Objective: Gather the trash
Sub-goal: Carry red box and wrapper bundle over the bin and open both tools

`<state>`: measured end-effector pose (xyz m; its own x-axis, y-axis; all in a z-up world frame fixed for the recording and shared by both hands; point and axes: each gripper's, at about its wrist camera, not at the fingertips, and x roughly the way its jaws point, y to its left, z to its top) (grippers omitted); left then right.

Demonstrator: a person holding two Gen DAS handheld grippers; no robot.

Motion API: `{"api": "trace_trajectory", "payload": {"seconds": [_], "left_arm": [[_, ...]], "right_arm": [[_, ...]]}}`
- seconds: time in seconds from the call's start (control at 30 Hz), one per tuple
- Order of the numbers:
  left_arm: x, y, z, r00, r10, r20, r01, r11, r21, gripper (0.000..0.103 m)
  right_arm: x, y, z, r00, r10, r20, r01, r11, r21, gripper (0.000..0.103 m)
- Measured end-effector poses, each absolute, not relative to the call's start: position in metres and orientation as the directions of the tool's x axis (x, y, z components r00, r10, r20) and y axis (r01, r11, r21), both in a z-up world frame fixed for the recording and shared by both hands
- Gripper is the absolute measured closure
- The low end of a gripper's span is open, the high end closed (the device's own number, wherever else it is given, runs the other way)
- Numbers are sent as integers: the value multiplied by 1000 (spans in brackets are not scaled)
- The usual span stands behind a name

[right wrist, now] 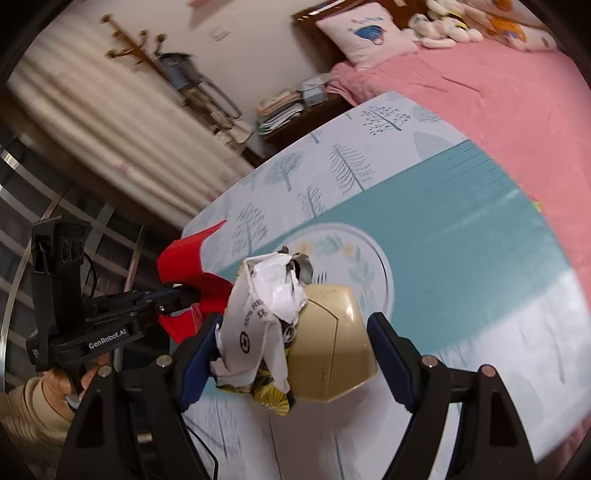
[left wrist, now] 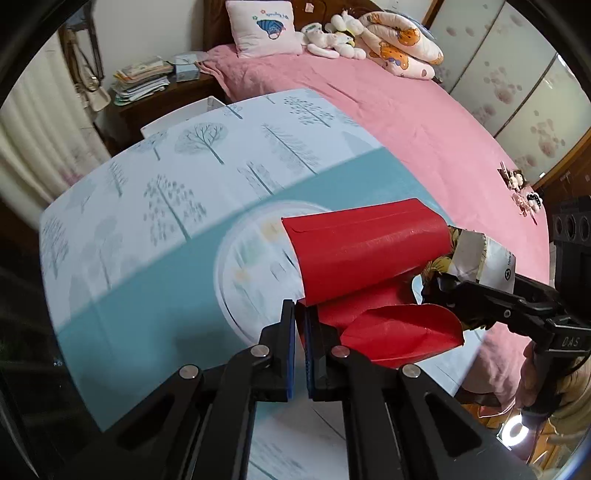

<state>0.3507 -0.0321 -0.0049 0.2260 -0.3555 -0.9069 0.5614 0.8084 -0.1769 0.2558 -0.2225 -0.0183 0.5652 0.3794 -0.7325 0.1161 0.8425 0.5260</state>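
the left gripper (left wrist: pixel 300 321) clamps the envelope (left wrist: pixel 362 254), held over the table (left wrist: pixel 147 229). to its right, the right gripper (right wrist: pixel 291 354) has a box (right wrist: pixel 332 347) and wrappers (right wrist: pixel 258 314) between its jaws. the bed (left wrist: pixel 406 122) lies behind the table, with a pillow (left wrist: pixel 264 27) and toys (left wrist: pixel 332 37) at its head. a nightstand (left wrist: pixel 162 96) with papers (left wrist: pixel 142 79) stands left of the bed.

The paper (left wrist: pixel 369 258) clamped in the black left hand-held gripper (left wrist: pixel 300 314) was plain bright red, and the box (right wrist: pixel 332 350) between the blue pads (right wrist: pixel 384 354) of the right hand-held gripper (right wrist: pixel 291 354) was pale beige with a crumpled white wrapper (right wrist: pixel 258 325) printed in black against it. The cloth (left wrist: pixel 166 206) on the surface was pale grey-white with grey-blue trees beside a teal band. The bed (left wrist: pixel 424 122) was pink, with a pink-and-white pillow (left wrist: pixel 262 27).
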Motion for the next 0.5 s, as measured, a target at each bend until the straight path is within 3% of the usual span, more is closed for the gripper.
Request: {"api": "trace_trajectory", "payload": {"seconds": [0.23,0.5], "left_arm": [[207,-47,0,284,-285,-915,420,895,-148,101],[72,-73,-33,252,-218,-943,261,954,-150,101]], "right_arm": [[152,-248,-18,493,514,-702,-34,818,574,24],[55,-274,-44,343,595,-727,-104,793,600,24]]}}
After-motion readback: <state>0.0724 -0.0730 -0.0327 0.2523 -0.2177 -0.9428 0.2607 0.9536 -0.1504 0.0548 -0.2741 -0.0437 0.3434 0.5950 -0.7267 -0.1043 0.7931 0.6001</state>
